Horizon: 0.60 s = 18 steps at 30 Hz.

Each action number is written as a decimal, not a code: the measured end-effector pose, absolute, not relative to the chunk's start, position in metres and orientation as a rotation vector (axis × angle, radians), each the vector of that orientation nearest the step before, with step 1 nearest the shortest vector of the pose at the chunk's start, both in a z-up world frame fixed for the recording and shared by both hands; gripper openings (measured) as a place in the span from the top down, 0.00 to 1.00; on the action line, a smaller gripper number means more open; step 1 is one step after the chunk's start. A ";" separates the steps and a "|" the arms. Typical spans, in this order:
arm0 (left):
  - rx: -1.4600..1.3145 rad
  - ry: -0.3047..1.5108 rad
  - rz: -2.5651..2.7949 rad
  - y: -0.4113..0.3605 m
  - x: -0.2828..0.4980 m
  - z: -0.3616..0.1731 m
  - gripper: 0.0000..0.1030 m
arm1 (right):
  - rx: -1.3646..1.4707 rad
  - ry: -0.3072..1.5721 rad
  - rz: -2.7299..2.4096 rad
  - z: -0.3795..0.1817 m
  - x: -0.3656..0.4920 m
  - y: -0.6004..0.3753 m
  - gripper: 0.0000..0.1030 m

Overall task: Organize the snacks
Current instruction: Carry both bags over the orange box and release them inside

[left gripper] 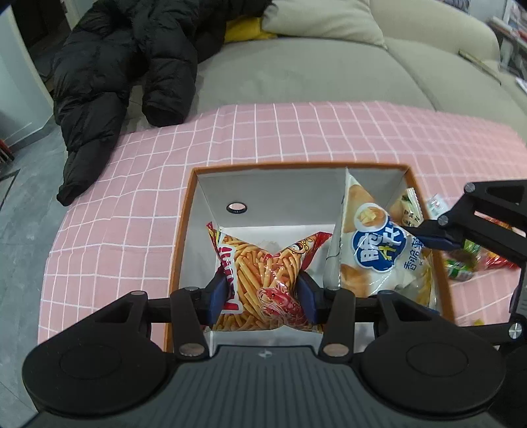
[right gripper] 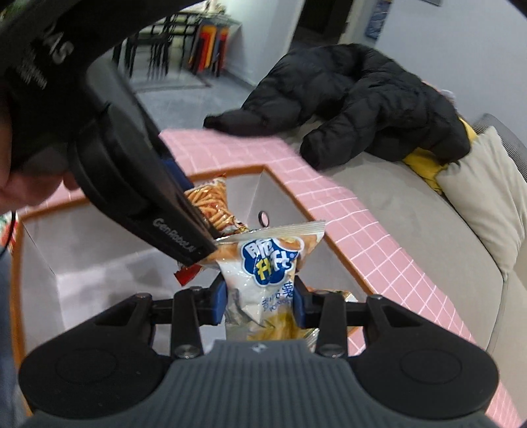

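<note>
box [left gripper: 184, 230] w/ divider [left gripper: 339, 230] on pink cloth [left gripper: 263, 131] | L compartment: shrimp-stick bag [left gripper: 263, 273] pinched by left gripper [left gripper: 263, 296] | R compartment: chip bag [right gripper: 263, 263] pinched by right gripper [right gripper: 260, 303] | loose snacks [left gripper: 461, 263] seen past box's R rim

You are working over a pink checked cloth [left gripper: 263, 138] spread on a beige sofa [left gripper: 296, 72]. A black puffer jacket [left gripper: 115, 82] is lying at the far left, with a cushion [left gripper: 322, 19] behind it. Grey floor [left gripper: 19, 204] is showing at left.
</note>
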<state>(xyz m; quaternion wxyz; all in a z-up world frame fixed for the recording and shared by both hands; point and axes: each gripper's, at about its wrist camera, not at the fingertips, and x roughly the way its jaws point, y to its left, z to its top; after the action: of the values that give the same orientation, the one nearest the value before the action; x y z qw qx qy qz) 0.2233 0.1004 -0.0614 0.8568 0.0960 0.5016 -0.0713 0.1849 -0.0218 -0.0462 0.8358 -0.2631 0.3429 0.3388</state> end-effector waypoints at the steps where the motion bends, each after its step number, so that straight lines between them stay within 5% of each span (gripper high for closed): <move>1: 0.214 1.056 -0.151 0.099 0.224 -0.064 0.49 | -0.571 0.731 0.719 -0.050 0.184 -0.021 0.65; 13: 0.242 1.129 -0.137 0.094 0.238 -0.089 0.47 | -0.687 0.784 0.716 -0.087 0.193 -0.012 0.63; 18: 0.238 1.128 -0.110 0.095 0.236 -0.086 0.28 | -0.690 0.781 0.699 -0.085 0.192 -0.014 0.47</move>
<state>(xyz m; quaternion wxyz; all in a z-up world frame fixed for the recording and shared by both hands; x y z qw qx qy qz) 0.2365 0.0948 -0.0859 0.8371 0.1123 0.5329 -0.0522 0.1921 -0.0140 -0.0851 0.8096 -0.3228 0.3652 0.3270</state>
